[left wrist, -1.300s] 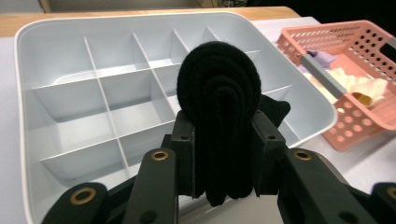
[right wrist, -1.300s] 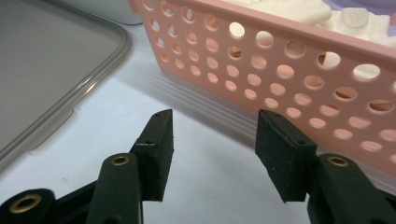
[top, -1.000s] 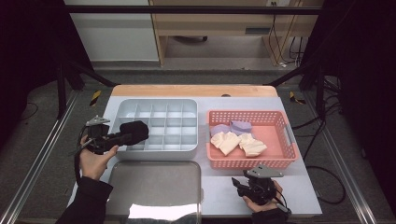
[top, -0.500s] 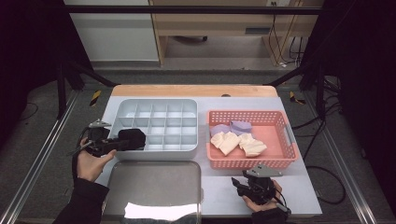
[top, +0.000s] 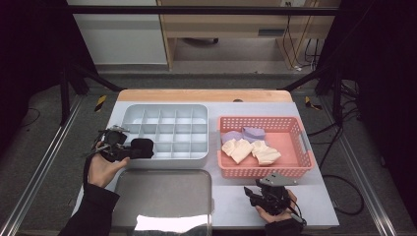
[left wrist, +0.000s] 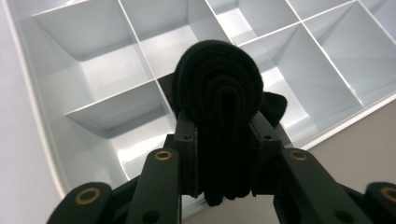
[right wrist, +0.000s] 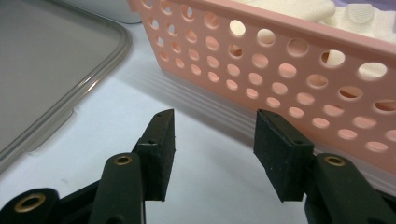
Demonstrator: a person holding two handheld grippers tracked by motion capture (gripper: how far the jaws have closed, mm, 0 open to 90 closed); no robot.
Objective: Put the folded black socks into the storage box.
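Note:
A rolled black sock (top: 144,147) (left wrist: 217,93) is clamped between the pads of my left gripper (top: 132,150) (left wrist: 226,135). It hangs over the near left cells of the grey divided tray (top: 164,110) (left wrist: 93,102). My right gripper (top: 253,194) (right wrist: 212,135) rests open on the white table, just in front of the pink perforated basket (top: 265,172) (right wrist: 280,65), with nothing between its pads. Inside the basket lie cream socks (top: 241,150) and purple socks (top: 251,132).
A flat grey lid (top: 162,191) (right wrist: 46,70) lies on the table in front of the divided tray, left of my right gripper. The person's hands come in from the near edge. Metal frame rails run along both sides of the table.
My left gripper has shifted a little toward the near edge of the divided tray, carrying the black sock. The right gripper has kept still.

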